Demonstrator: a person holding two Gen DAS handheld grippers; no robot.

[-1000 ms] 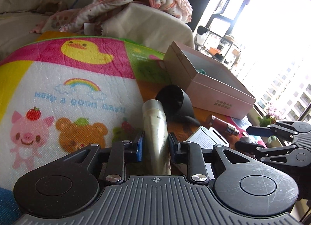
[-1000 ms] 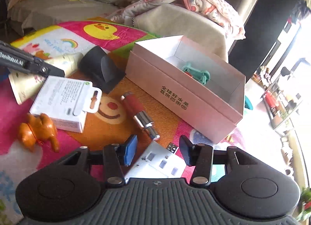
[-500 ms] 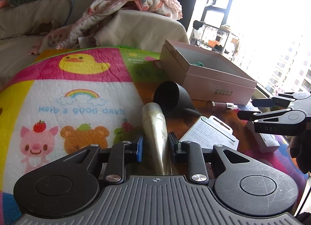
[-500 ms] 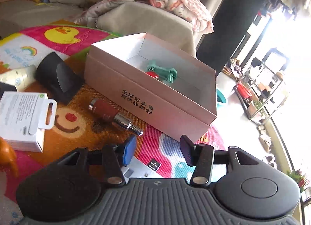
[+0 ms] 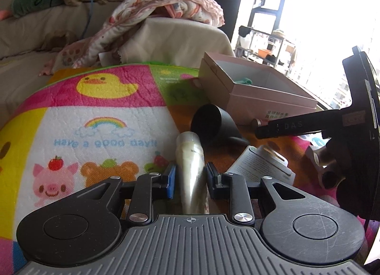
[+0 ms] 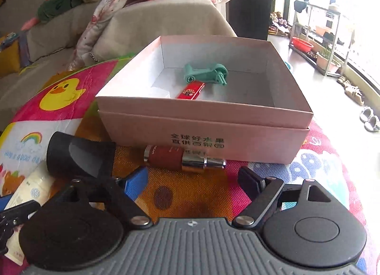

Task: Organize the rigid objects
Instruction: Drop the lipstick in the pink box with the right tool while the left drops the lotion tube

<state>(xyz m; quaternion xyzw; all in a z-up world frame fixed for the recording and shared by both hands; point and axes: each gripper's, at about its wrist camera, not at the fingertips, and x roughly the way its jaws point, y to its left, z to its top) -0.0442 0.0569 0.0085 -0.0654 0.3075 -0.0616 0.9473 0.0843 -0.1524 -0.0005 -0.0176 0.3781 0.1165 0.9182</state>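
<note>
left gripper (image 5: 190, 177): clenched on cream tube (image 5: 191, 163), cap end pointing far, over play mat (image 5: 106, 118). right gripper (image 6: 192, 180): released, jaws wide, just near of red bottle (image 6: 175, 157) lying against pink box (image 6: 204, 132). black nozzle (image 6: 78, 156): left of bottle.

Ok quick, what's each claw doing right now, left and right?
Left claw: closed on the cream tube.
Right claw: open, holding nothing, with the red bottle just ahead by the pink box.
</note>
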